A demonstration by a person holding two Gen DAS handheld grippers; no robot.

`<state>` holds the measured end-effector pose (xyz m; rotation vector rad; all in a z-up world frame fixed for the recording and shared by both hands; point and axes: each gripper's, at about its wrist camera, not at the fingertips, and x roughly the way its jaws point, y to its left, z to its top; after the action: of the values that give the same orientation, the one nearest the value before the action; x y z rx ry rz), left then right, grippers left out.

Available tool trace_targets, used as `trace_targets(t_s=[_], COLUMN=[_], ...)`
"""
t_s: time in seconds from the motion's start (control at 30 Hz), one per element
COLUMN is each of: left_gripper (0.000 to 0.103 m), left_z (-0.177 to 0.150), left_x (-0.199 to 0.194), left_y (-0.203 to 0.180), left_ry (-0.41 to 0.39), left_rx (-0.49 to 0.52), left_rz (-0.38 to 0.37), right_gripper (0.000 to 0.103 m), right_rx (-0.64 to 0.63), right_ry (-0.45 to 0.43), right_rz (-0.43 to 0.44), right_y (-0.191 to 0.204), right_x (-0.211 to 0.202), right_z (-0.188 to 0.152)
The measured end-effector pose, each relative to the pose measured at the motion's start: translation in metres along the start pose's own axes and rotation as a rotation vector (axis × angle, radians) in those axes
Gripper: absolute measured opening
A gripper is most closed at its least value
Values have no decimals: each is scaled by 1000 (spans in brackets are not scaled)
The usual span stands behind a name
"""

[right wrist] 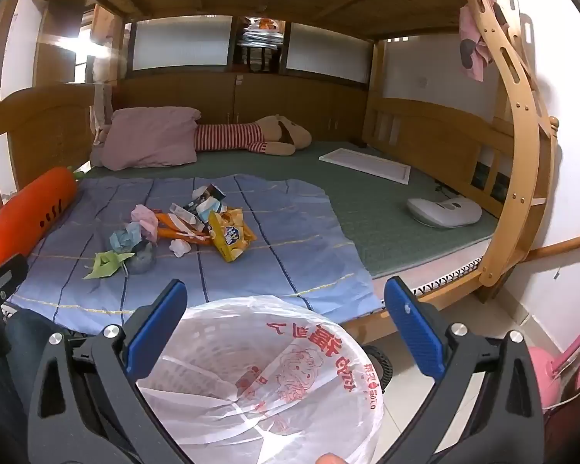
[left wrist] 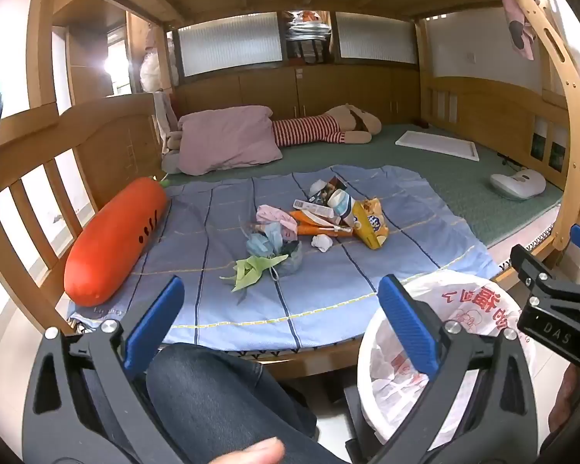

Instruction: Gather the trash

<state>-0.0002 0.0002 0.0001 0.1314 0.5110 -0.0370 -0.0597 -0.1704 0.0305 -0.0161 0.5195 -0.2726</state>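
A heap of trash (left wrist: 313, 220) lies on the blue striped sheet (left wrist: 328, 294) of the bed: a yellow snack bag (left wrist: 371, 224), an orange wrapper, crumpled paper, face masks and a green paper piece (left wrist: 251, 266). The heap also shows in the right wrist view (right wrist: 189, 228). A white bin lined with a plastic bag (right wrist: 266, 379) stands on the floor by the bed edge, directly under my right gripper (right wrist: 286, 324), which is open and empty. My left gripper (left wrist: 280, 324) is open and empty, above the person's knee, short of the sheet. The bin (left wrist: 460, 332) is on its right.
An orange carrot plush (left wrist: 116, 239) lies at the sheet's left edge. A pink pillow (left wrist: 228, 139) and a striped plush (left wrist: 321, 131) lie at the back. A white board (left wrist: 437, 143) and a white device (left wrist: 518, 183) lie on the green mat. Wooden bunk rails frame the bed.
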Motion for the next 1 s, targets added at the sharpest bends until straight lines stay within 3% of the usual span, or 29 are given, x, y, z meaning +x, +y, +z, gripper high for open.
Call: trace_targets(t_s=[1.0], left_gripper=[100], left_z=[0], left_x=[0], left_y=[0], left_ry=[8], left_rx=[-1], left_rz=[-1], right_gripper=[100], right_rx=[5], right_ry=[-1], right_rz=[9], right_y=[3], right_x=[1], right_z=[-2])
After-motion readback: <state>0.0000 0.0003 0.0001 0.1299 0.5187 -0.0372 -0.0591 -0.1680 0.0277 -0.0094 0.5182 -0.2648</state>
